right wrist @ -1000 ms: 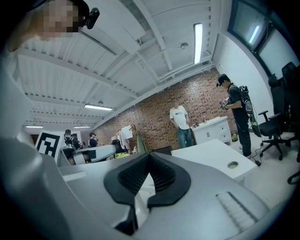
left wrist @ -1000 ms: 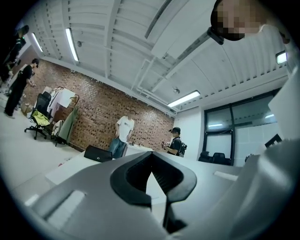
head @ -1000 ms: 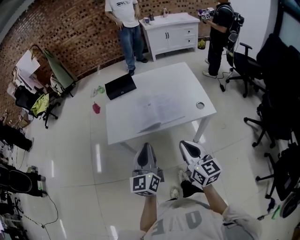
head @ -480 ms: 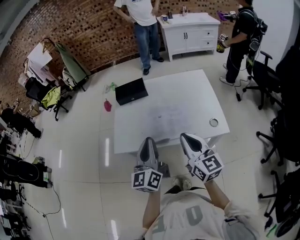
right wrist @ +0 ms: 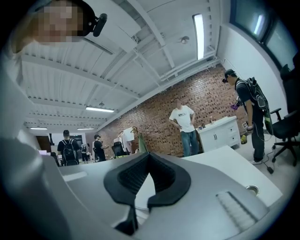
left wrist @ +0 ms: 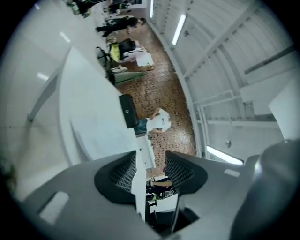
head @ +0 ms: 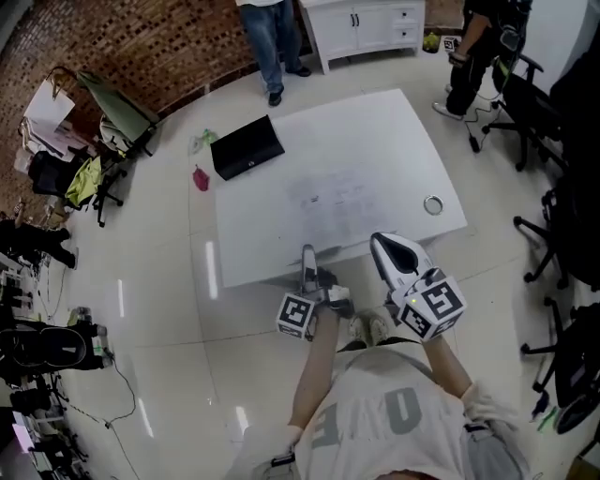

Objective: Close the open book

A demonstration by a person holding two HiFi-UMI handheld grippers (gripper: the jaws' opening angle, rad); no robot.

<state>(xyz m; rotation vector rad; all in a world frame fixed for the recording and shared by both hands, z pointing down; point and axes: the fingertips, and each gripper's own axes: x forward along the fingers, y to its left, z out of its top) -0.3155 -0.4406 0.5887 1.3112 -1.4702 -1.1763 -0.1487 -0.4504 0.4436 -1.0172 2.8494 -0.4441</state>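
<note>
The open book (head: 336, 199) lies flat on the white table (head: 253, 234), its pale pages hard to tell from the tabletop. In the left gripper view the book (left wrist: 91, 136) is a low slab on the table, seen tilted. My left gripper (head: 310, 265) is rolled on its side at the table's near edge, short of the book. Its jaws are opening, and the left gripper (left wrist: 150, 161) has only the table's edge showing in the gap. My right gripper (head: 397, 255) hangs over the near right edge, and the right gripper (right wrist: 150, 157) is shut on nothing.
A closed black laptop (head: 247, 147) lies on the far left corner, and a round cable hole (head: 432, 204) sits near the right edge. A white cabinet (head: 361, 23) and two standing people are beyond the table. Office chairs (head: 562, 234) crowd the right side.
My left gripper has dropped to the table's near edge, rolled onto its side and opened its jaws. The right gripper has moved forward over the edge. The table looks closer.
</note>
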